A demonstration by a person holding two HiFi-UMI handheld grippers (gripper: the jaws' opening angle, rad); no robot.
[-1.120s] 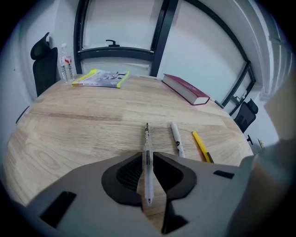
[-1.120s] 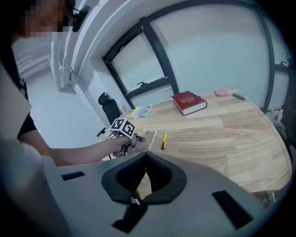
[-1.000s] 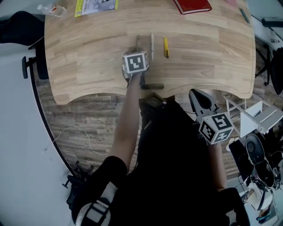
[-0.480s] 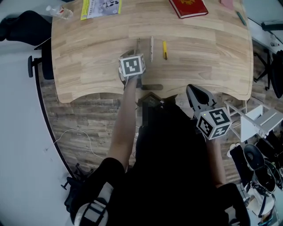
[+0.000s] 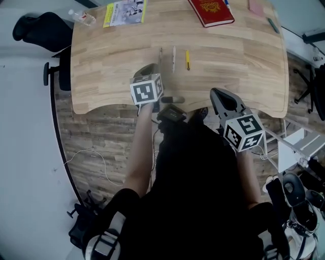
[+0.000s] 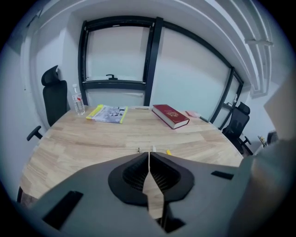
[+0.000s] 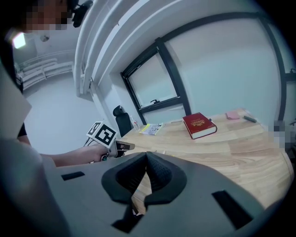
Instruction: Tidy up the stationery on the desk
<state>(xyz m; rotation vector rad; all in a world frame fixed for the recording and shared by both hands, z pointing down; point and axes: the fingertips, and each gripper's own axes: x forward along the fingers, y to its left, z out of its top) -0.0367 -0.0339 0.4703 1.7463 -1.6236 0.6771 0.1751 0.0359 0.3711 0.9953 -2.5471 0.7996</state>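
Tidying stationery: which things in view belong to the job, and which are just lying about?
Job: thin dark pen, white pen, yellow pen, teal pen.
Lying about: red book, booklet, water bottle, pink pad, office chair.

On the head view, the top edge cuts off the red book (image 5: 210, 11) and the yellow booklet (image 5: 124, 12). The three slim items (image 5: 173, 58) on the desk (image 5: 238, 66) are too small for me to name. In the left gripper view, the left gripper (image 6: 149, 156) hides all but their tips.
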